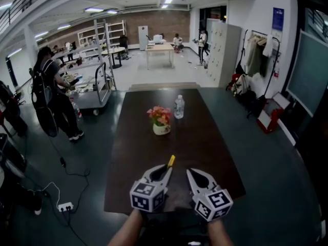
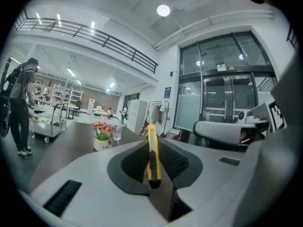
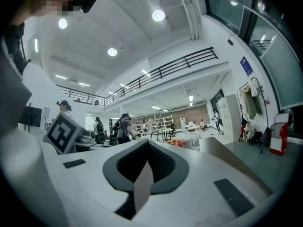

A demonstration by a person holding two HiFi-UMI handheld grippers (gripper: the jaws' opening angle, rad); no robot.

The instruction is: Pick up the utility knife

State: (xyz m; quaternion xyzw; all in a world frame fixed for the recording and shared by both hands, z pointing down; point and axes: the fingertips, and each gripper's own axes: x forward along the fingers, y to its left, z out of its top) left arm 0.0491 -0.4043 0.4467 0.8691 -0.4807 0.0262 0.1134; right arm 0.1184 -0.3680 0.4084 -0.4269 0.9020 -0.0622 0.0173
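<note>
A yellow utility knife [image 1: 171,161] sticks out forward from my left gripper [image 1: 168,169], which is shut on it above the near end of the dark table [image 1: 154,188]. In the left gripper view the knife [image 2: 152,150] stands on edge, clamped between the two dark pads, and my left gripper [image 2: 152,176] points about level toward the far end of the table. My right gripper [image 1: 189,172] hovers just to the right of the left one, shut with nothing in it. Its pads meet in the right gripper view, where the right gripper [image 3: 143,176] holds nothing.
A small pot of pink flowers [image 1: 160,120] and a clear water bottle [image 1: 179,106] stand mid-table. A person [image 1: 51,96] and a cart [image 1: 95,91] are on the left. Cables and a power strip [image 1: 65,206] lie on the floor. Coats [image 1: 256,55] hang at the right.
</note>
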